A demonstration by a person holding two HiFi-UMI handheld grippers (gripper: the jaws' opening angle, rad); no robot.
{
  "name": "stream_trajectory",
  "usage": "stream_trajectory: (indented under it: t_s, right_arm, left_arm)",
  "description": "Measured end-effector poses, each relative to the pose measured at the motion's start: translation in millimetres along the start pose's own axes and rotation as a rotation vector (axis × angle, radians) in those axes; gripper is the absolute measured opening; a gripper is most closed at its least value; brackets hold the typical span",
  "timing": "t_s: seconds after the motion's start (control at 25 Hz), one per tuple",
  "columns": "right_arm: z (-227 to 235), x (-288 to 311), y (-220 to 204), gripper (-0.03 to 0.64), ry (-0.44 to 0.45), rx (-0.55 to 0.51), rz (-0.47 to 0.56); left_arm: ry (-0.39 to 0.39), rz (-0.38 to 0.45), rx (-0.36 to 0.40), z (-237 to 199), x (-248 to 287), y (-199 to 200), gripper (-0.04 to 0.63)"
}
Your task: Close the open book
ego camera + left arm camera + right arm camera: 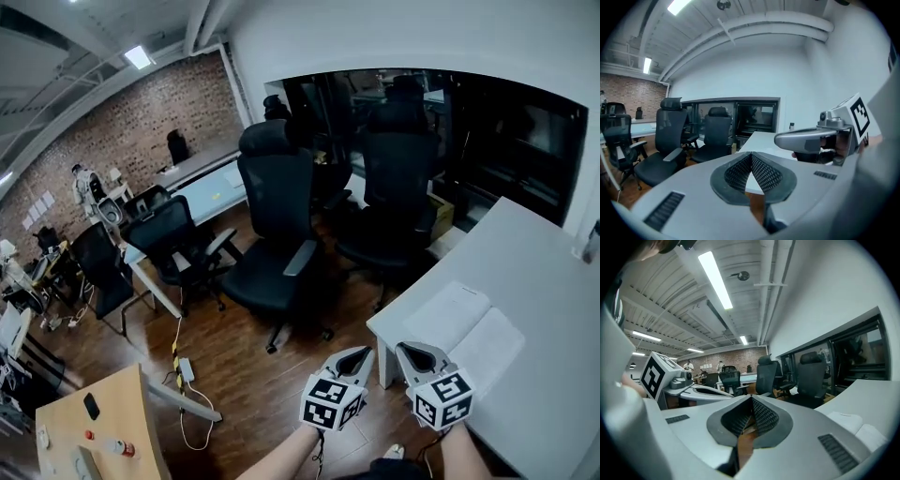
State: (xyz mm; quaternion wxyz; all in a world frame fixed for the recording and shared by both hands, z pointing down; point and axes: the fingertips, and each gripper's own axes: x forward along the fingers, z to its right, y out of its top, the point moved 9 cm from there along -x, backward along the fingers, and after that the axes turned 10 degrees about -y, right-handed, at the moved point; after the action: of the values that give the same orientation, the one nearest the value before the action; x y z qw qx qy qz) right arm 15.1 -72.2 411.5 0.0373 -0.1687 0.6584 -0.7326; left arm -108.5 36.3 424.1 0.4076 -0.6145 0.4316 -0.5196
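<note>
White book (pixel 450 317) lying open and flat near the pale table (pixel 553 309) corner
Smooth rectangular pages, spine angled up-right in head view; left gripper (pixel 354 359) and right gripper (pixel 419 354) both clenched empty, near its front edge.

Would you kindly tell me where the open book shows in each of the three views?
Head view: book at lower right, on the table.
Left gripper view: book not made out.
Right gripper view: lower right edge.
Shared landmark: the table.

place: office | black swivel chairs (pixel 277 216) | white desk (pixel 562 309) | brick wall (pixel 122 131)
</note>
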Motion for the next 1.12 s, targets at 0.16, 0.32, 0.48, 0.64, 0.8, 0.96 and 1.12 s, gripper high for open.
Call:
stream_trajectory:
  t_s: [0.16,0.32,0.48,0.64,0.8,0.96,1.12]
  right_arm:
    - [47.4,-3.1,-5.3,0.006,-0.069,0.042,-0.002]
    - [80.2,-8.1,-13.6,0.005,-0.126,0.077,-0.005]
    - [104.3,-6.8,-21.0,0.006,-0.199,0.095,-0.017]
    - [118.9,-3.3,-26.4,0.006,-0.267,0.108,-0.026]
    - [130.6,7.6,-33.6,0.006,-0.385,0.086,-0.069]
    - [133.3,27.7,-45.9,0.006,-0.508,0.07,-0.149]
    - [131.6,49.6,-66.0,0.011,-0.556,0.095,-0.249]
  left_arm:
    - [-0.067,-0.025,0.016,4.4,51.2,10.8,0.005]
    - [-0.126,-0.046,0.034,10.4,92.4,16.2,0.005]
    - [-0.201,-0.067,0.045,10.7,126.7,17.2,0.005]
    - [-0.269,-0.094,0.065,1.9,154.6,12.0,0.005]
    - [-0.346,-0.122,0.074,-16.9,180.5,5.9,0.005]
    - [-0.427,-0.161,0.091,-41.4,198.8,2.1,0.005]
    - [-0.503,-0.203,0.106,-63.1,214.0,-0.1,0.005]
